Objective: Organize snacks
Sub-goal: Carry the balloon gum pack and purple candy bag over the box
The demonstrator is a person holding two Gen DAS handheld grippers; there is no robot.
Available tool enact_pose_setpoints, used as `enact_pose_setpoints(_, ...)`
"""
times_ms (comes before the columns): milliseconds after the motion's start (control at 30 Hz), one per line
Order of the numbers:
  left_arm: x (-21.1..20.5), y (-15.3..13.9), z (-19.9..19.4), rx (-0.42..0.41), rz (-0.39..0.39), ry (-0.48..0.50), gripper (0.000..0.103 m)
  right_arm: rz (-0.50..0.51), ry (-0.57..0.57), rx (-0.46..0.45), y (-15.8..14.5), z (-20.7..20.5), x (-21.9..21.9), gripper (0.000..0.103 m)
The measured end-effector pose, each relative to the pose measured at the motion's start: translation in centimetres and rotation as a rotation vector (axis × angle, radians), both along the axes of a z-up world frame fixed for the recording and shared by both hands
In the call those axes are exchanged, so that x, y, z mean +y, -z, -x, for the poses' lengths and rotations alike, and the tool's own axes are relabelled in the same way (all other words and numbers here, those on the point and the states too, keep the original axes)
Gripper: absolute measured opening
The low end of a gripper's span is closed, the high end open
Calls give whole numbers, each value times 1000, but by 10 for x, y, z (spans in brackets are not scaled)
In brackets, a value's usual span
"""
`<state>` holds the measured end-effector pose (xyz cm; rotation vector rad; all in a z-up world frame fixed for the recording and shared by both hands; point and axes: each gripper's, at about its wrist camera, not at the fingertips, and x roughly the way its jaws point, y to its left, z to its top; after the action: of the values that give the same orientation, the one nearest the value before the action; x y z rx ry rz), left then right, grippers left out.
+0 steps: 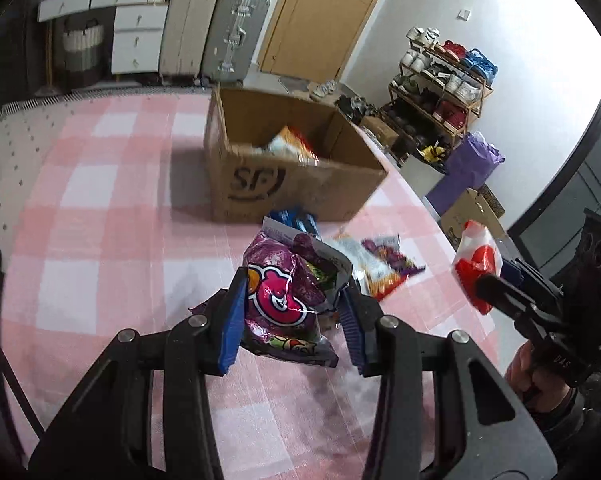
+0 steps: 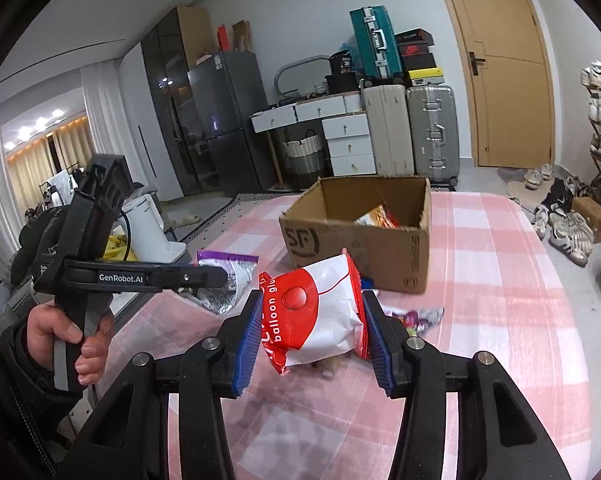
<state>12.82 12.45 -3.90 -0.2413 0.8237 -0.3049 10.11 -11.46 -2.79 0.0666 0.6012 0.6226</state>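
My left gripper (image 1: 294, 312) is shut on a purple snack bag (image 1: 284, 300) with a pink cartoon logo, held above the pink checked tablecloth (image 1: 100, 220). My right gripper (image 2: 310, 328) is shut on a red and white snack bag (image 2: 320, 312). That bag (image 1: 476, 262) also shows at the right of the left wrist view, and the purple bag (image 2: 228, 280) at the left of the right wrist view. An open cardboard box (image 1: 284, 168) (image 2: 364, 232) stands further back with an orange packet (image 2: 378, 216) inside. More packets (image 1: 372, 264) lie on the cloth in front of it.
A person's hand (image 2: 72, 336) grips the left tool's handle. Suitcases (image 2: 412, 132) and white drawers (image 2: 344, 136) stand against the far wall by a wooden door (image 2: 504, 64). A shoe rack (image 1: 440, 88) and boxes stand to the right of the table.
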Motion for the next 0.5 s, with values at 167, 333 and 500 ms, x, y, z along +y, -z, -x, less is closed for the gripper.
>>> enact_pose_setpoints(167, 8, -25, -8, -8, 11, -10, 39, 27, -52, -7, -20, -14, 8, 48)
enact_pose_setpoints(333, 11, -54, -14, -38, 25, -8, 39, -1, -76, -33, -46, -33, 8, 48)
enact_pose_setpoints(500, 11, -90, -22, -87, 6, -7, 39, -20, -88, -52, -73, -57, 6, 48)
